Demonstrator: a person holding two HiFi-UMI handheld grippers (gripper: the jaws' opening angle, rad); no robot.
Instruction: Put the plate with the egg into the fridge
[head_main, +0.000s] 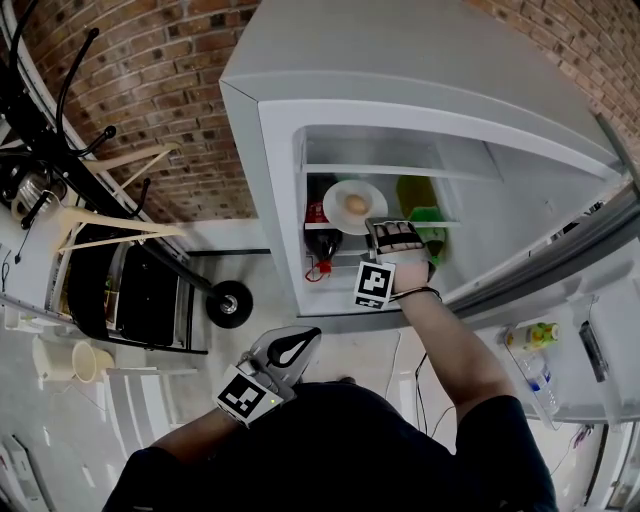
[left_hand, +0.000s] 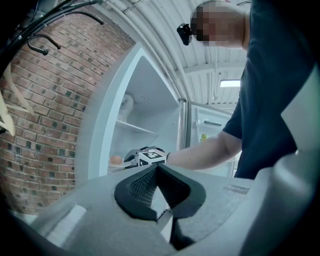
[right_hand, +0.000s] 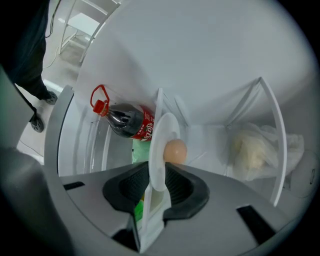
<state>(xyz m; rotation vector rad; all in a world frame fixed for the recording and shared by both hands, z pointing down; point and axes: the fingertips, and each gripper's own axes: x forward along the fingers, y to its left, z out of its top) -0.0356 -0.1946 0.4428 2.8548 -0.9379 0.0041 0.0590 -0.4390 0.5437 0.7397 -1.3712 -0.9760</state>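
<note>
— So, plate (head_main: 372, 196) position?

— Inside the fridge (head_main: 400, 70). Flat on the middle shelf (head_main: 450, 223), toward its left end. Egg (head_main: 355, 204) on top, roughly centred. The right gripper view has the plate (right_hand: 161, 145) edge-on, with the egg (right_hand: 175, 151) sitting against its face.

— Right gripper (head_main: 378, 228)?

— Reached in over the shelf front, marker cube (head_main: 374, 284) facing up. Jaws stand apart, and the plate's near rim runs between the pads (right_hand: 181, 182). No squeeze visible; a pad sits just beside the rim on each side. The plate rests on the shelf, not lifted.

— Neighbours?

— Cola bottle (right_hand: 131, 122) with a red cap (right_hand: 100, 106), lying on the other side of the shelf from the egg, so apparently under it. In the head view it shows dark at the plate's left. Green packaging (head_main: 420, 205) to the plate's right, apart from it. A pale lump in a white bag (right_hand: 257, 150) higher up in the compartment.

— Left gripper (head_main: 300, 345)?

— Outside the fridge, low, close to the person's chest. In its own view the left gripper (left_hand: 156, 167) has its jaw tips together with nothing between them.

— Surroundings?

— Door (head_main: 570, 300) swung open at the right, bottles in its rack. Brick wall (head_main: 150, 60) left of the fridge.
</note>
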